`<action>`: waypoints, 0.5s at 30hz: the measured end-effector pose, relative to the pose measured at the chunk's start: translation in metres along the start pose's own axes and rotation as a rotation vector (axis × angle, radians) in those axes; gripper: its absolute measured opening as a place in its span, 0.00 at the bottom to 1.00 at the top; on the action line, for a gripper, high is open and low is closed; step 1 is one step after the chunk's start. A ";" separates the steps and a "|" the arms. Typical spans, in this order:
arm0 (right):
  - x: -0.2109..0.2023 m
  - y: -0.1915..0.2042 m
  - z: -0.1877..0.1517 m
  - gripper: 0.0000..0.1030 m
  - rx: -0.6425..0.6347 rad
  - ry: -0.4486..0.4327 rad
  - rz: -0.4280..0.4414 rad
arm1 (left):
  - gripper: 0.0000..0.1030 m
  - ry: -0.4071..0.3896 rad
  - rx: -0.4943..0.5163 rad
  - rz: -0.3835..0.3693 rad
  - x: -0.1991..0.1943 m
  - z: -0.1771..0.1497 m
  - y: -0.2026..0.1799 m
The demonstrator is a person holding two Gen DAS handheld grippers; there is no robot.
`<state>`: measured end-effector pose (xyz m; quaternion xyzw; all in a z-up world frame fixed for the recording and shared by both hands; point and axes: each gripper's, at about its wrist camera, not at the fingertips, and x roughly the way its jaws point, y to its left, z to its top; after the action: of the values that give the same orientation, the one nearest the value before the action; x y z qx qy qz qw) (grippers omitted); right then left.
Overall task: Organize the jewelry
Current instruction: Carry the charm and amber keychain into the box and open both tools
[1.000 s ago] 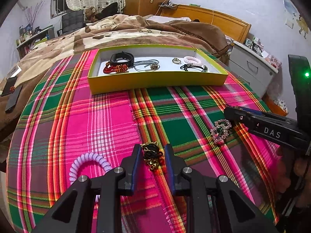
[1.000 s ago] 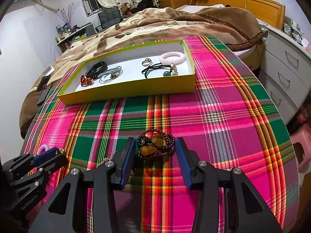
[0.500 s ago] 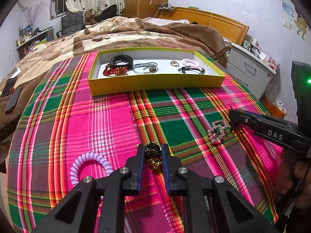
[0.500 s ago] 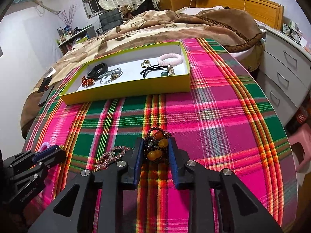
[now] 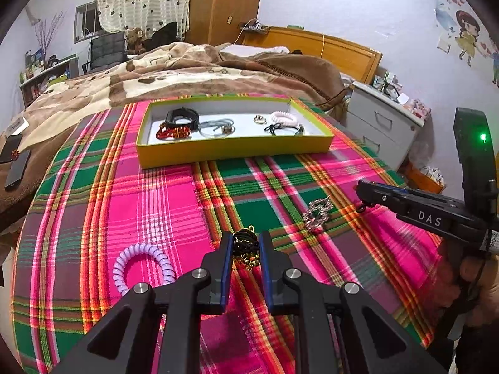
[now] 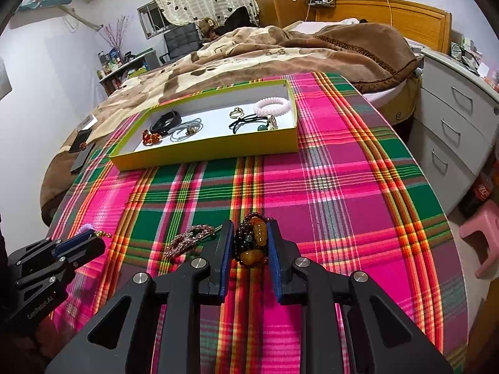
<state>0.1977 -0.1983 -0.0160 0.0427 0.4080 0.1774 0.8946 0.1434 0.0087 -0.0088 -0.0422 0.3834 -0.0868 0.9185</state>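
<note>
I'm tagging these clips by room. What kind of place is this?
A bedroom, most likely: a bed with a wooden headboard and a brown blanket, and a white drawer unit beside it.

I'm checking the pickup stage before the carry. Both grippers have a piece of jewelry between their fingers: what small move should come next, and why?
Probably lift both straight up, then carry toward the yellow tray. The left gripper, whose jaws have just been closing, is shut on the black-and-gold hair tie; the right gripper, also just closing, pinches the amber bead bracelet. Both pieces sit low over the plaid cloth.
</note>
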 end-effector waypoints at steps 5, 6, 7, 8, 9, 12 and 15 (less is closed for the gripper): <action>-0.016 0.004 0.000 0.21 -0.010 -0.027 0.009 | 0.16 -0.043 0.009 -0.015 -0.018 0.003 -0.004; -0.018 0.005 0.000 0.21 -0.012 -0.031 0.011 | 0.16 -0.049 0.010 -0.018 -0.021 0.003 -0.005; -0.020 0.006 0.000 0.21 -0.015 -0.035 0.013 | 0.16 -0.055 0.010 -0.022 -0.023 0.003 -0.006; -0.023 0.007 0.000 0.21 -0.018 -0.040 0.015 | 0.16 -0.059 0.011 -0.025 -0.025 0.003 -0.007; -0.025 0.008 0.000 0.21 -0.020 -0.044 0.017 | 0.16 -0.063 0.012 -0.028 -0.028 0.003 -0.007; -0.030 0.011 0.001 0.21 -0.027 -0.053 0.020 | 0.16 -0.070 0.015 -0.029 -0.032 0.004 -0.008; -0.033 0.013 0.003 0.21 -0.031 -0.059 0.023 | 0.16 -0.072 0.013 -0.032 -0.034 0.005 -0.007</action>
<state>0.1758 -0.1981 0.0123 0.0385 0.3781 0.1927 0.9047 0.1230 0.0083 0.0192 -0.0453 0.3487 -0.1022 0.9305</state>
